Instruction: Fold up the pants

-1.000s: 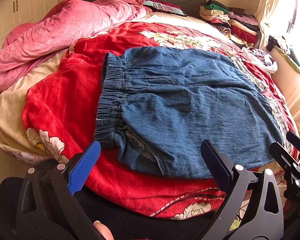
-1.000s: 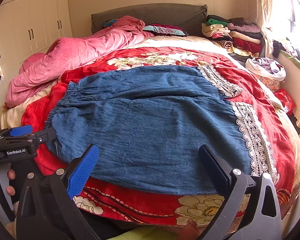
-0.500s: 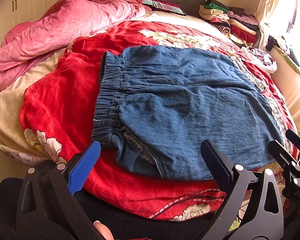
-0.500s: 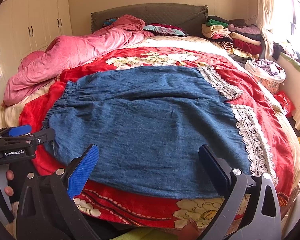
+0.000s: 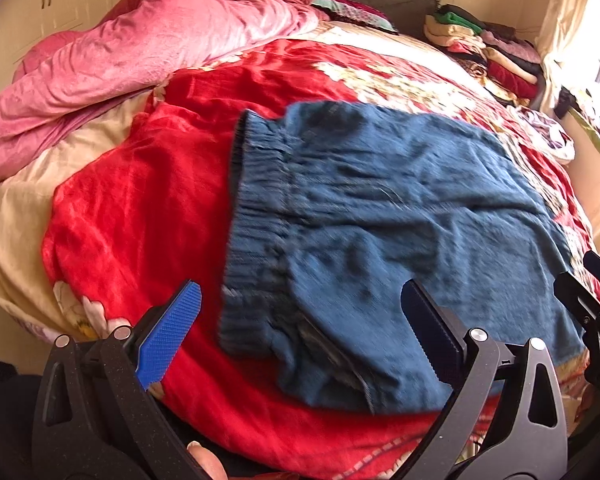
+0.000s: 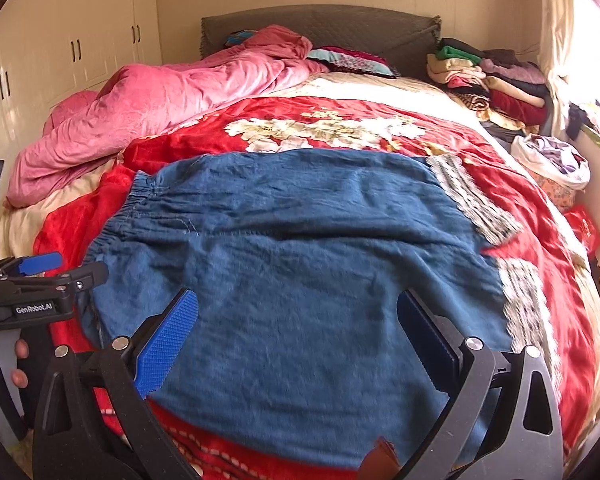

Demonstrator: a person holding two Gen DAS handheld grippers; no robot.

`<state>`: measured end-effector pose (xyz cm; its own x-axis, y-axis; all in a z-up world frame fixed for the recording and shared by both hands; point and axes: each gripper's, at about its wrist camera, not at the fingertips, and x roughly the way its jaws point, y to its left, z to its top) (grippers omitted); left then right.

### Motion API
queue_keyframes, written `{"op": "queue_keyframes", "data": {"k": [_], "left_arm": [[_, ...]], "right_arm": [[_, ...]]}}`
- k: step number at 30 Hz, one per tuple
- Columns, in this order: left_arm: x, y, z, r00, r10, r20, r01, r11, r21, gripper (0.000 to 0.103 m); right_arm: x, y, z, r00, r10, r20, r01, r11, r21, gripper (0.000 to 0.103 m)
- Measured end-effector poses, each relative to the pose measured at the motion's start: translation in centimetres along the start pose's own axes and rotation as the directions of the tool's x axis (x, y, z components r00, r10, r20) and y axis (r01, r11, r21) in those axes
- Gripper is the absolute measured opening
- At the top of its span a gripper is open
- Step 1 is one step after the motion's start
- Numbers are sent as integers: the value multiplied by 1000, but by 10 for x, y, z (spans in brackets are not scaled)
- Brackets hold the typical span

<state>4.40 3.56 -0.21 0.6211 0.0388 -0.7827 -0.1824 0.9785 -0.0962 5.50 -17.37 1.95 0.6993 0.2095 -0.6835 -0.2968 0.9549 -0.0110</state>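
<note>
Blue denim pants (image 5: 380, 220) (image 6: 300, 264) lie spread flat on a red floral blanket (image 5: 140, 200) (image 6: 340, 128), elastic waistband to the left, white lace cuffs (image 6: 520, 308) to the right. My left gripper (image 5: 300, 328) hovers open over the near waistband corner, nothing between its fingers. My right gripper (image 6: 296, 332) is open above the near leg's edge, holding nothing. The left gripper (image 6: 40, 276) also shows at the left edge of the right wrist view. The right gripper (image 5: 596, 292) shows at the right edge of the left wrist view.
A crumpled pink duvet (image 6: 160, 104) fills the bed's far left. Folded clothes (image 6: 492, 80) are stacked at the far right by the headboard (image 6: 320, 28). A bag of clothes (image 6: 552, 160) sits right of the bed. White wardrobes (image 6: 60, 48) stand at left.
Both grippers have moved forward and lower toward the pants, which now look larger. The left wrist view is blurred from motion. The pants have not moved.
</note>
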Motion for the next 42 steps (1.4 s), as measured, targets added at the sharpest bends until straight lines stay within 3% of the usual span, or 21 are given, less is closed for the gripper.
{"op": "queue_keyframes", "data": {"k": [5, 14, 22, 26, 30, 32, 35, 36, 37, 41, 42], "left_arm": [[13, 17, 20, 1000, 24, 1, -24, 999, -20, 94], [37, 45, 68, 999, 35, 17, -34, 997, -64, 94], [72, 60, 106, 1000, 24, -5, -24, 999, -38, 94], [98, 65, 117, 998, 24, -59, -25, 1000, -17, 94], [116, 67, 123, 996, -29, -88, 29, 1000, -1, 94], [122, 67, 123, 993, -90, -74, 90, 996, -5, 94], [130, 60, 123, 993, -82, -80, 84, 996, 23, 93], [132, 58, 122, 995, -59, -76, 63, 997, 43, 86], [133, 57, 122, 995, -60, -75, 64, 997, 49, 68], [131, 58, 120, 989, -131, -64, 134, 990, 52, 35], [128, 58, 119, 988, -144, -56, 147, 988, 46, 32]], "right_arm": [[27, 1, 21, 999, 37, -29, -38, 999, -3, 99], [65, 2, 72, 999, 28, -23, -30, 996, -86, 99], [119, -4, 109, 993, 65, -97, -79, 987, -143, 99], [153, -3, 125, 983, 91, -157, -119, 977, -178, 99], [175, 3, 138, 980, 96, -174, -135, 965, -225, 99], [187, 8, 145, 977, 98, -188, -145, 955, -257, 99], [202, 16, 152, 975, 96, -202, -156, 938, -308, 99], [206, 19, 154, 975, 94, -202, -157, 932, -325, 99], [210, 21, 155, 974, 93, -206, -161, 926, -343, 99], [225, 29, 157, 977, 50, -208, -135, 898, -420, 99], [227, 29, 157, 975, 47, -215, -137, 895, -424, 99]]}}
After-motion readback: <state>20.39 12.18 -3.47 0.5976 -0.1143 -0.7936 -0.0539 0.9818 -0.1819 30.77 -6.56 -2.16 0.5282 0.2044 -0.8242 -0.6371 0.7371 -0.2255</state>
